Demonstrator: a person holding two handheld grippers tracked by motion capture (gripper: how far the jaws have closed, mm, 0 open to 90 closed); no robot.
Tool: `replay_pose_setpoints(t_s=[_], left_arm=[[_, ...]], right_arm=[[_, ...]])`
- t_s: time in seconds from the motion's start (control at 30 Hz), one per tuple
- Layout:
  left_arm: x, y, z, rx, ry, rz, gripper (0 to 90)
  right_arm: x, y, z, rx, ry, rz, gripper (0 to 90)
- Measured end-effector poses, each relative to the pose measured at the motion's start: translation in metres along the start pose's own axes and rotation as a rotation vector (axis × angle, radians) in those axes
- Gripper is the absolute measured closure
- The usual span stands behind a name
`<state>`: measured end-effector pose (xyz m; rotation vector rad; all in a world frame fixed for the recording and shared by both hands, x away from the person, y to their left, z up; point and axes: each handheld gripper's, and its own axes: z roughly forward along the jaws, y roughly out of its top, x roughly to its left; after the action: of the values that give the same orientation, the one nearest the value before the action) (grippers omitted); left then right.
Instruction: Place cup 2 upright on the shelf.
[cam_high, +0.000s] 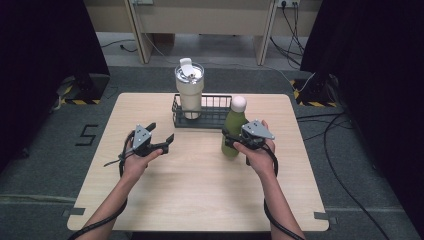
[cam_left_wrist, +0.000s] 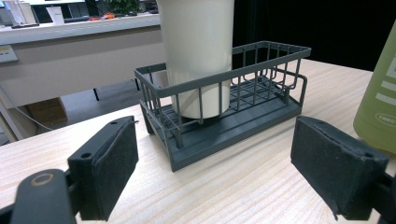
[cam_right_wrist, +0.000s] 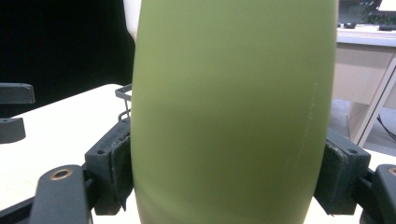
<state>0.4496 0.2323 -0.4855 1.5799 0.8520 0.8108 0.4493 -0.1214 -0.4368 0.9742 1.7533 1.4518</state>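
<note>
The left hand-held gripper (cam_high: 161, 133) hovers idle over the surface (cam_high: 200, 190), jaws wide with nothing between them. Ahead, the cream tumbler (cam_high: 189, 91) already stands in the left end of the wire basket (cam_high: 216, 123). The right end looks free. The green bottle (cam_high: 233, 122) is upright just in front of that end, clamped around its middle by the right hand-held gripper (cam_high: 231, 142). Setting it in the basket is likely what remains.
</note>
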Motion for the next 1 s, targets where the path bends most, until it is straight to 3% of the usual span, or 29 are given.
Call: replay_pose_setpoints(t_s=[1.0], left_arm=[[0.002, -0.002, 0.0, 0.006, 0.01, -0.011, 14.3]], right_arm=[[-0.003, 0.024, 0.008, -0.039, -0.025, -0.008, 21.8]])
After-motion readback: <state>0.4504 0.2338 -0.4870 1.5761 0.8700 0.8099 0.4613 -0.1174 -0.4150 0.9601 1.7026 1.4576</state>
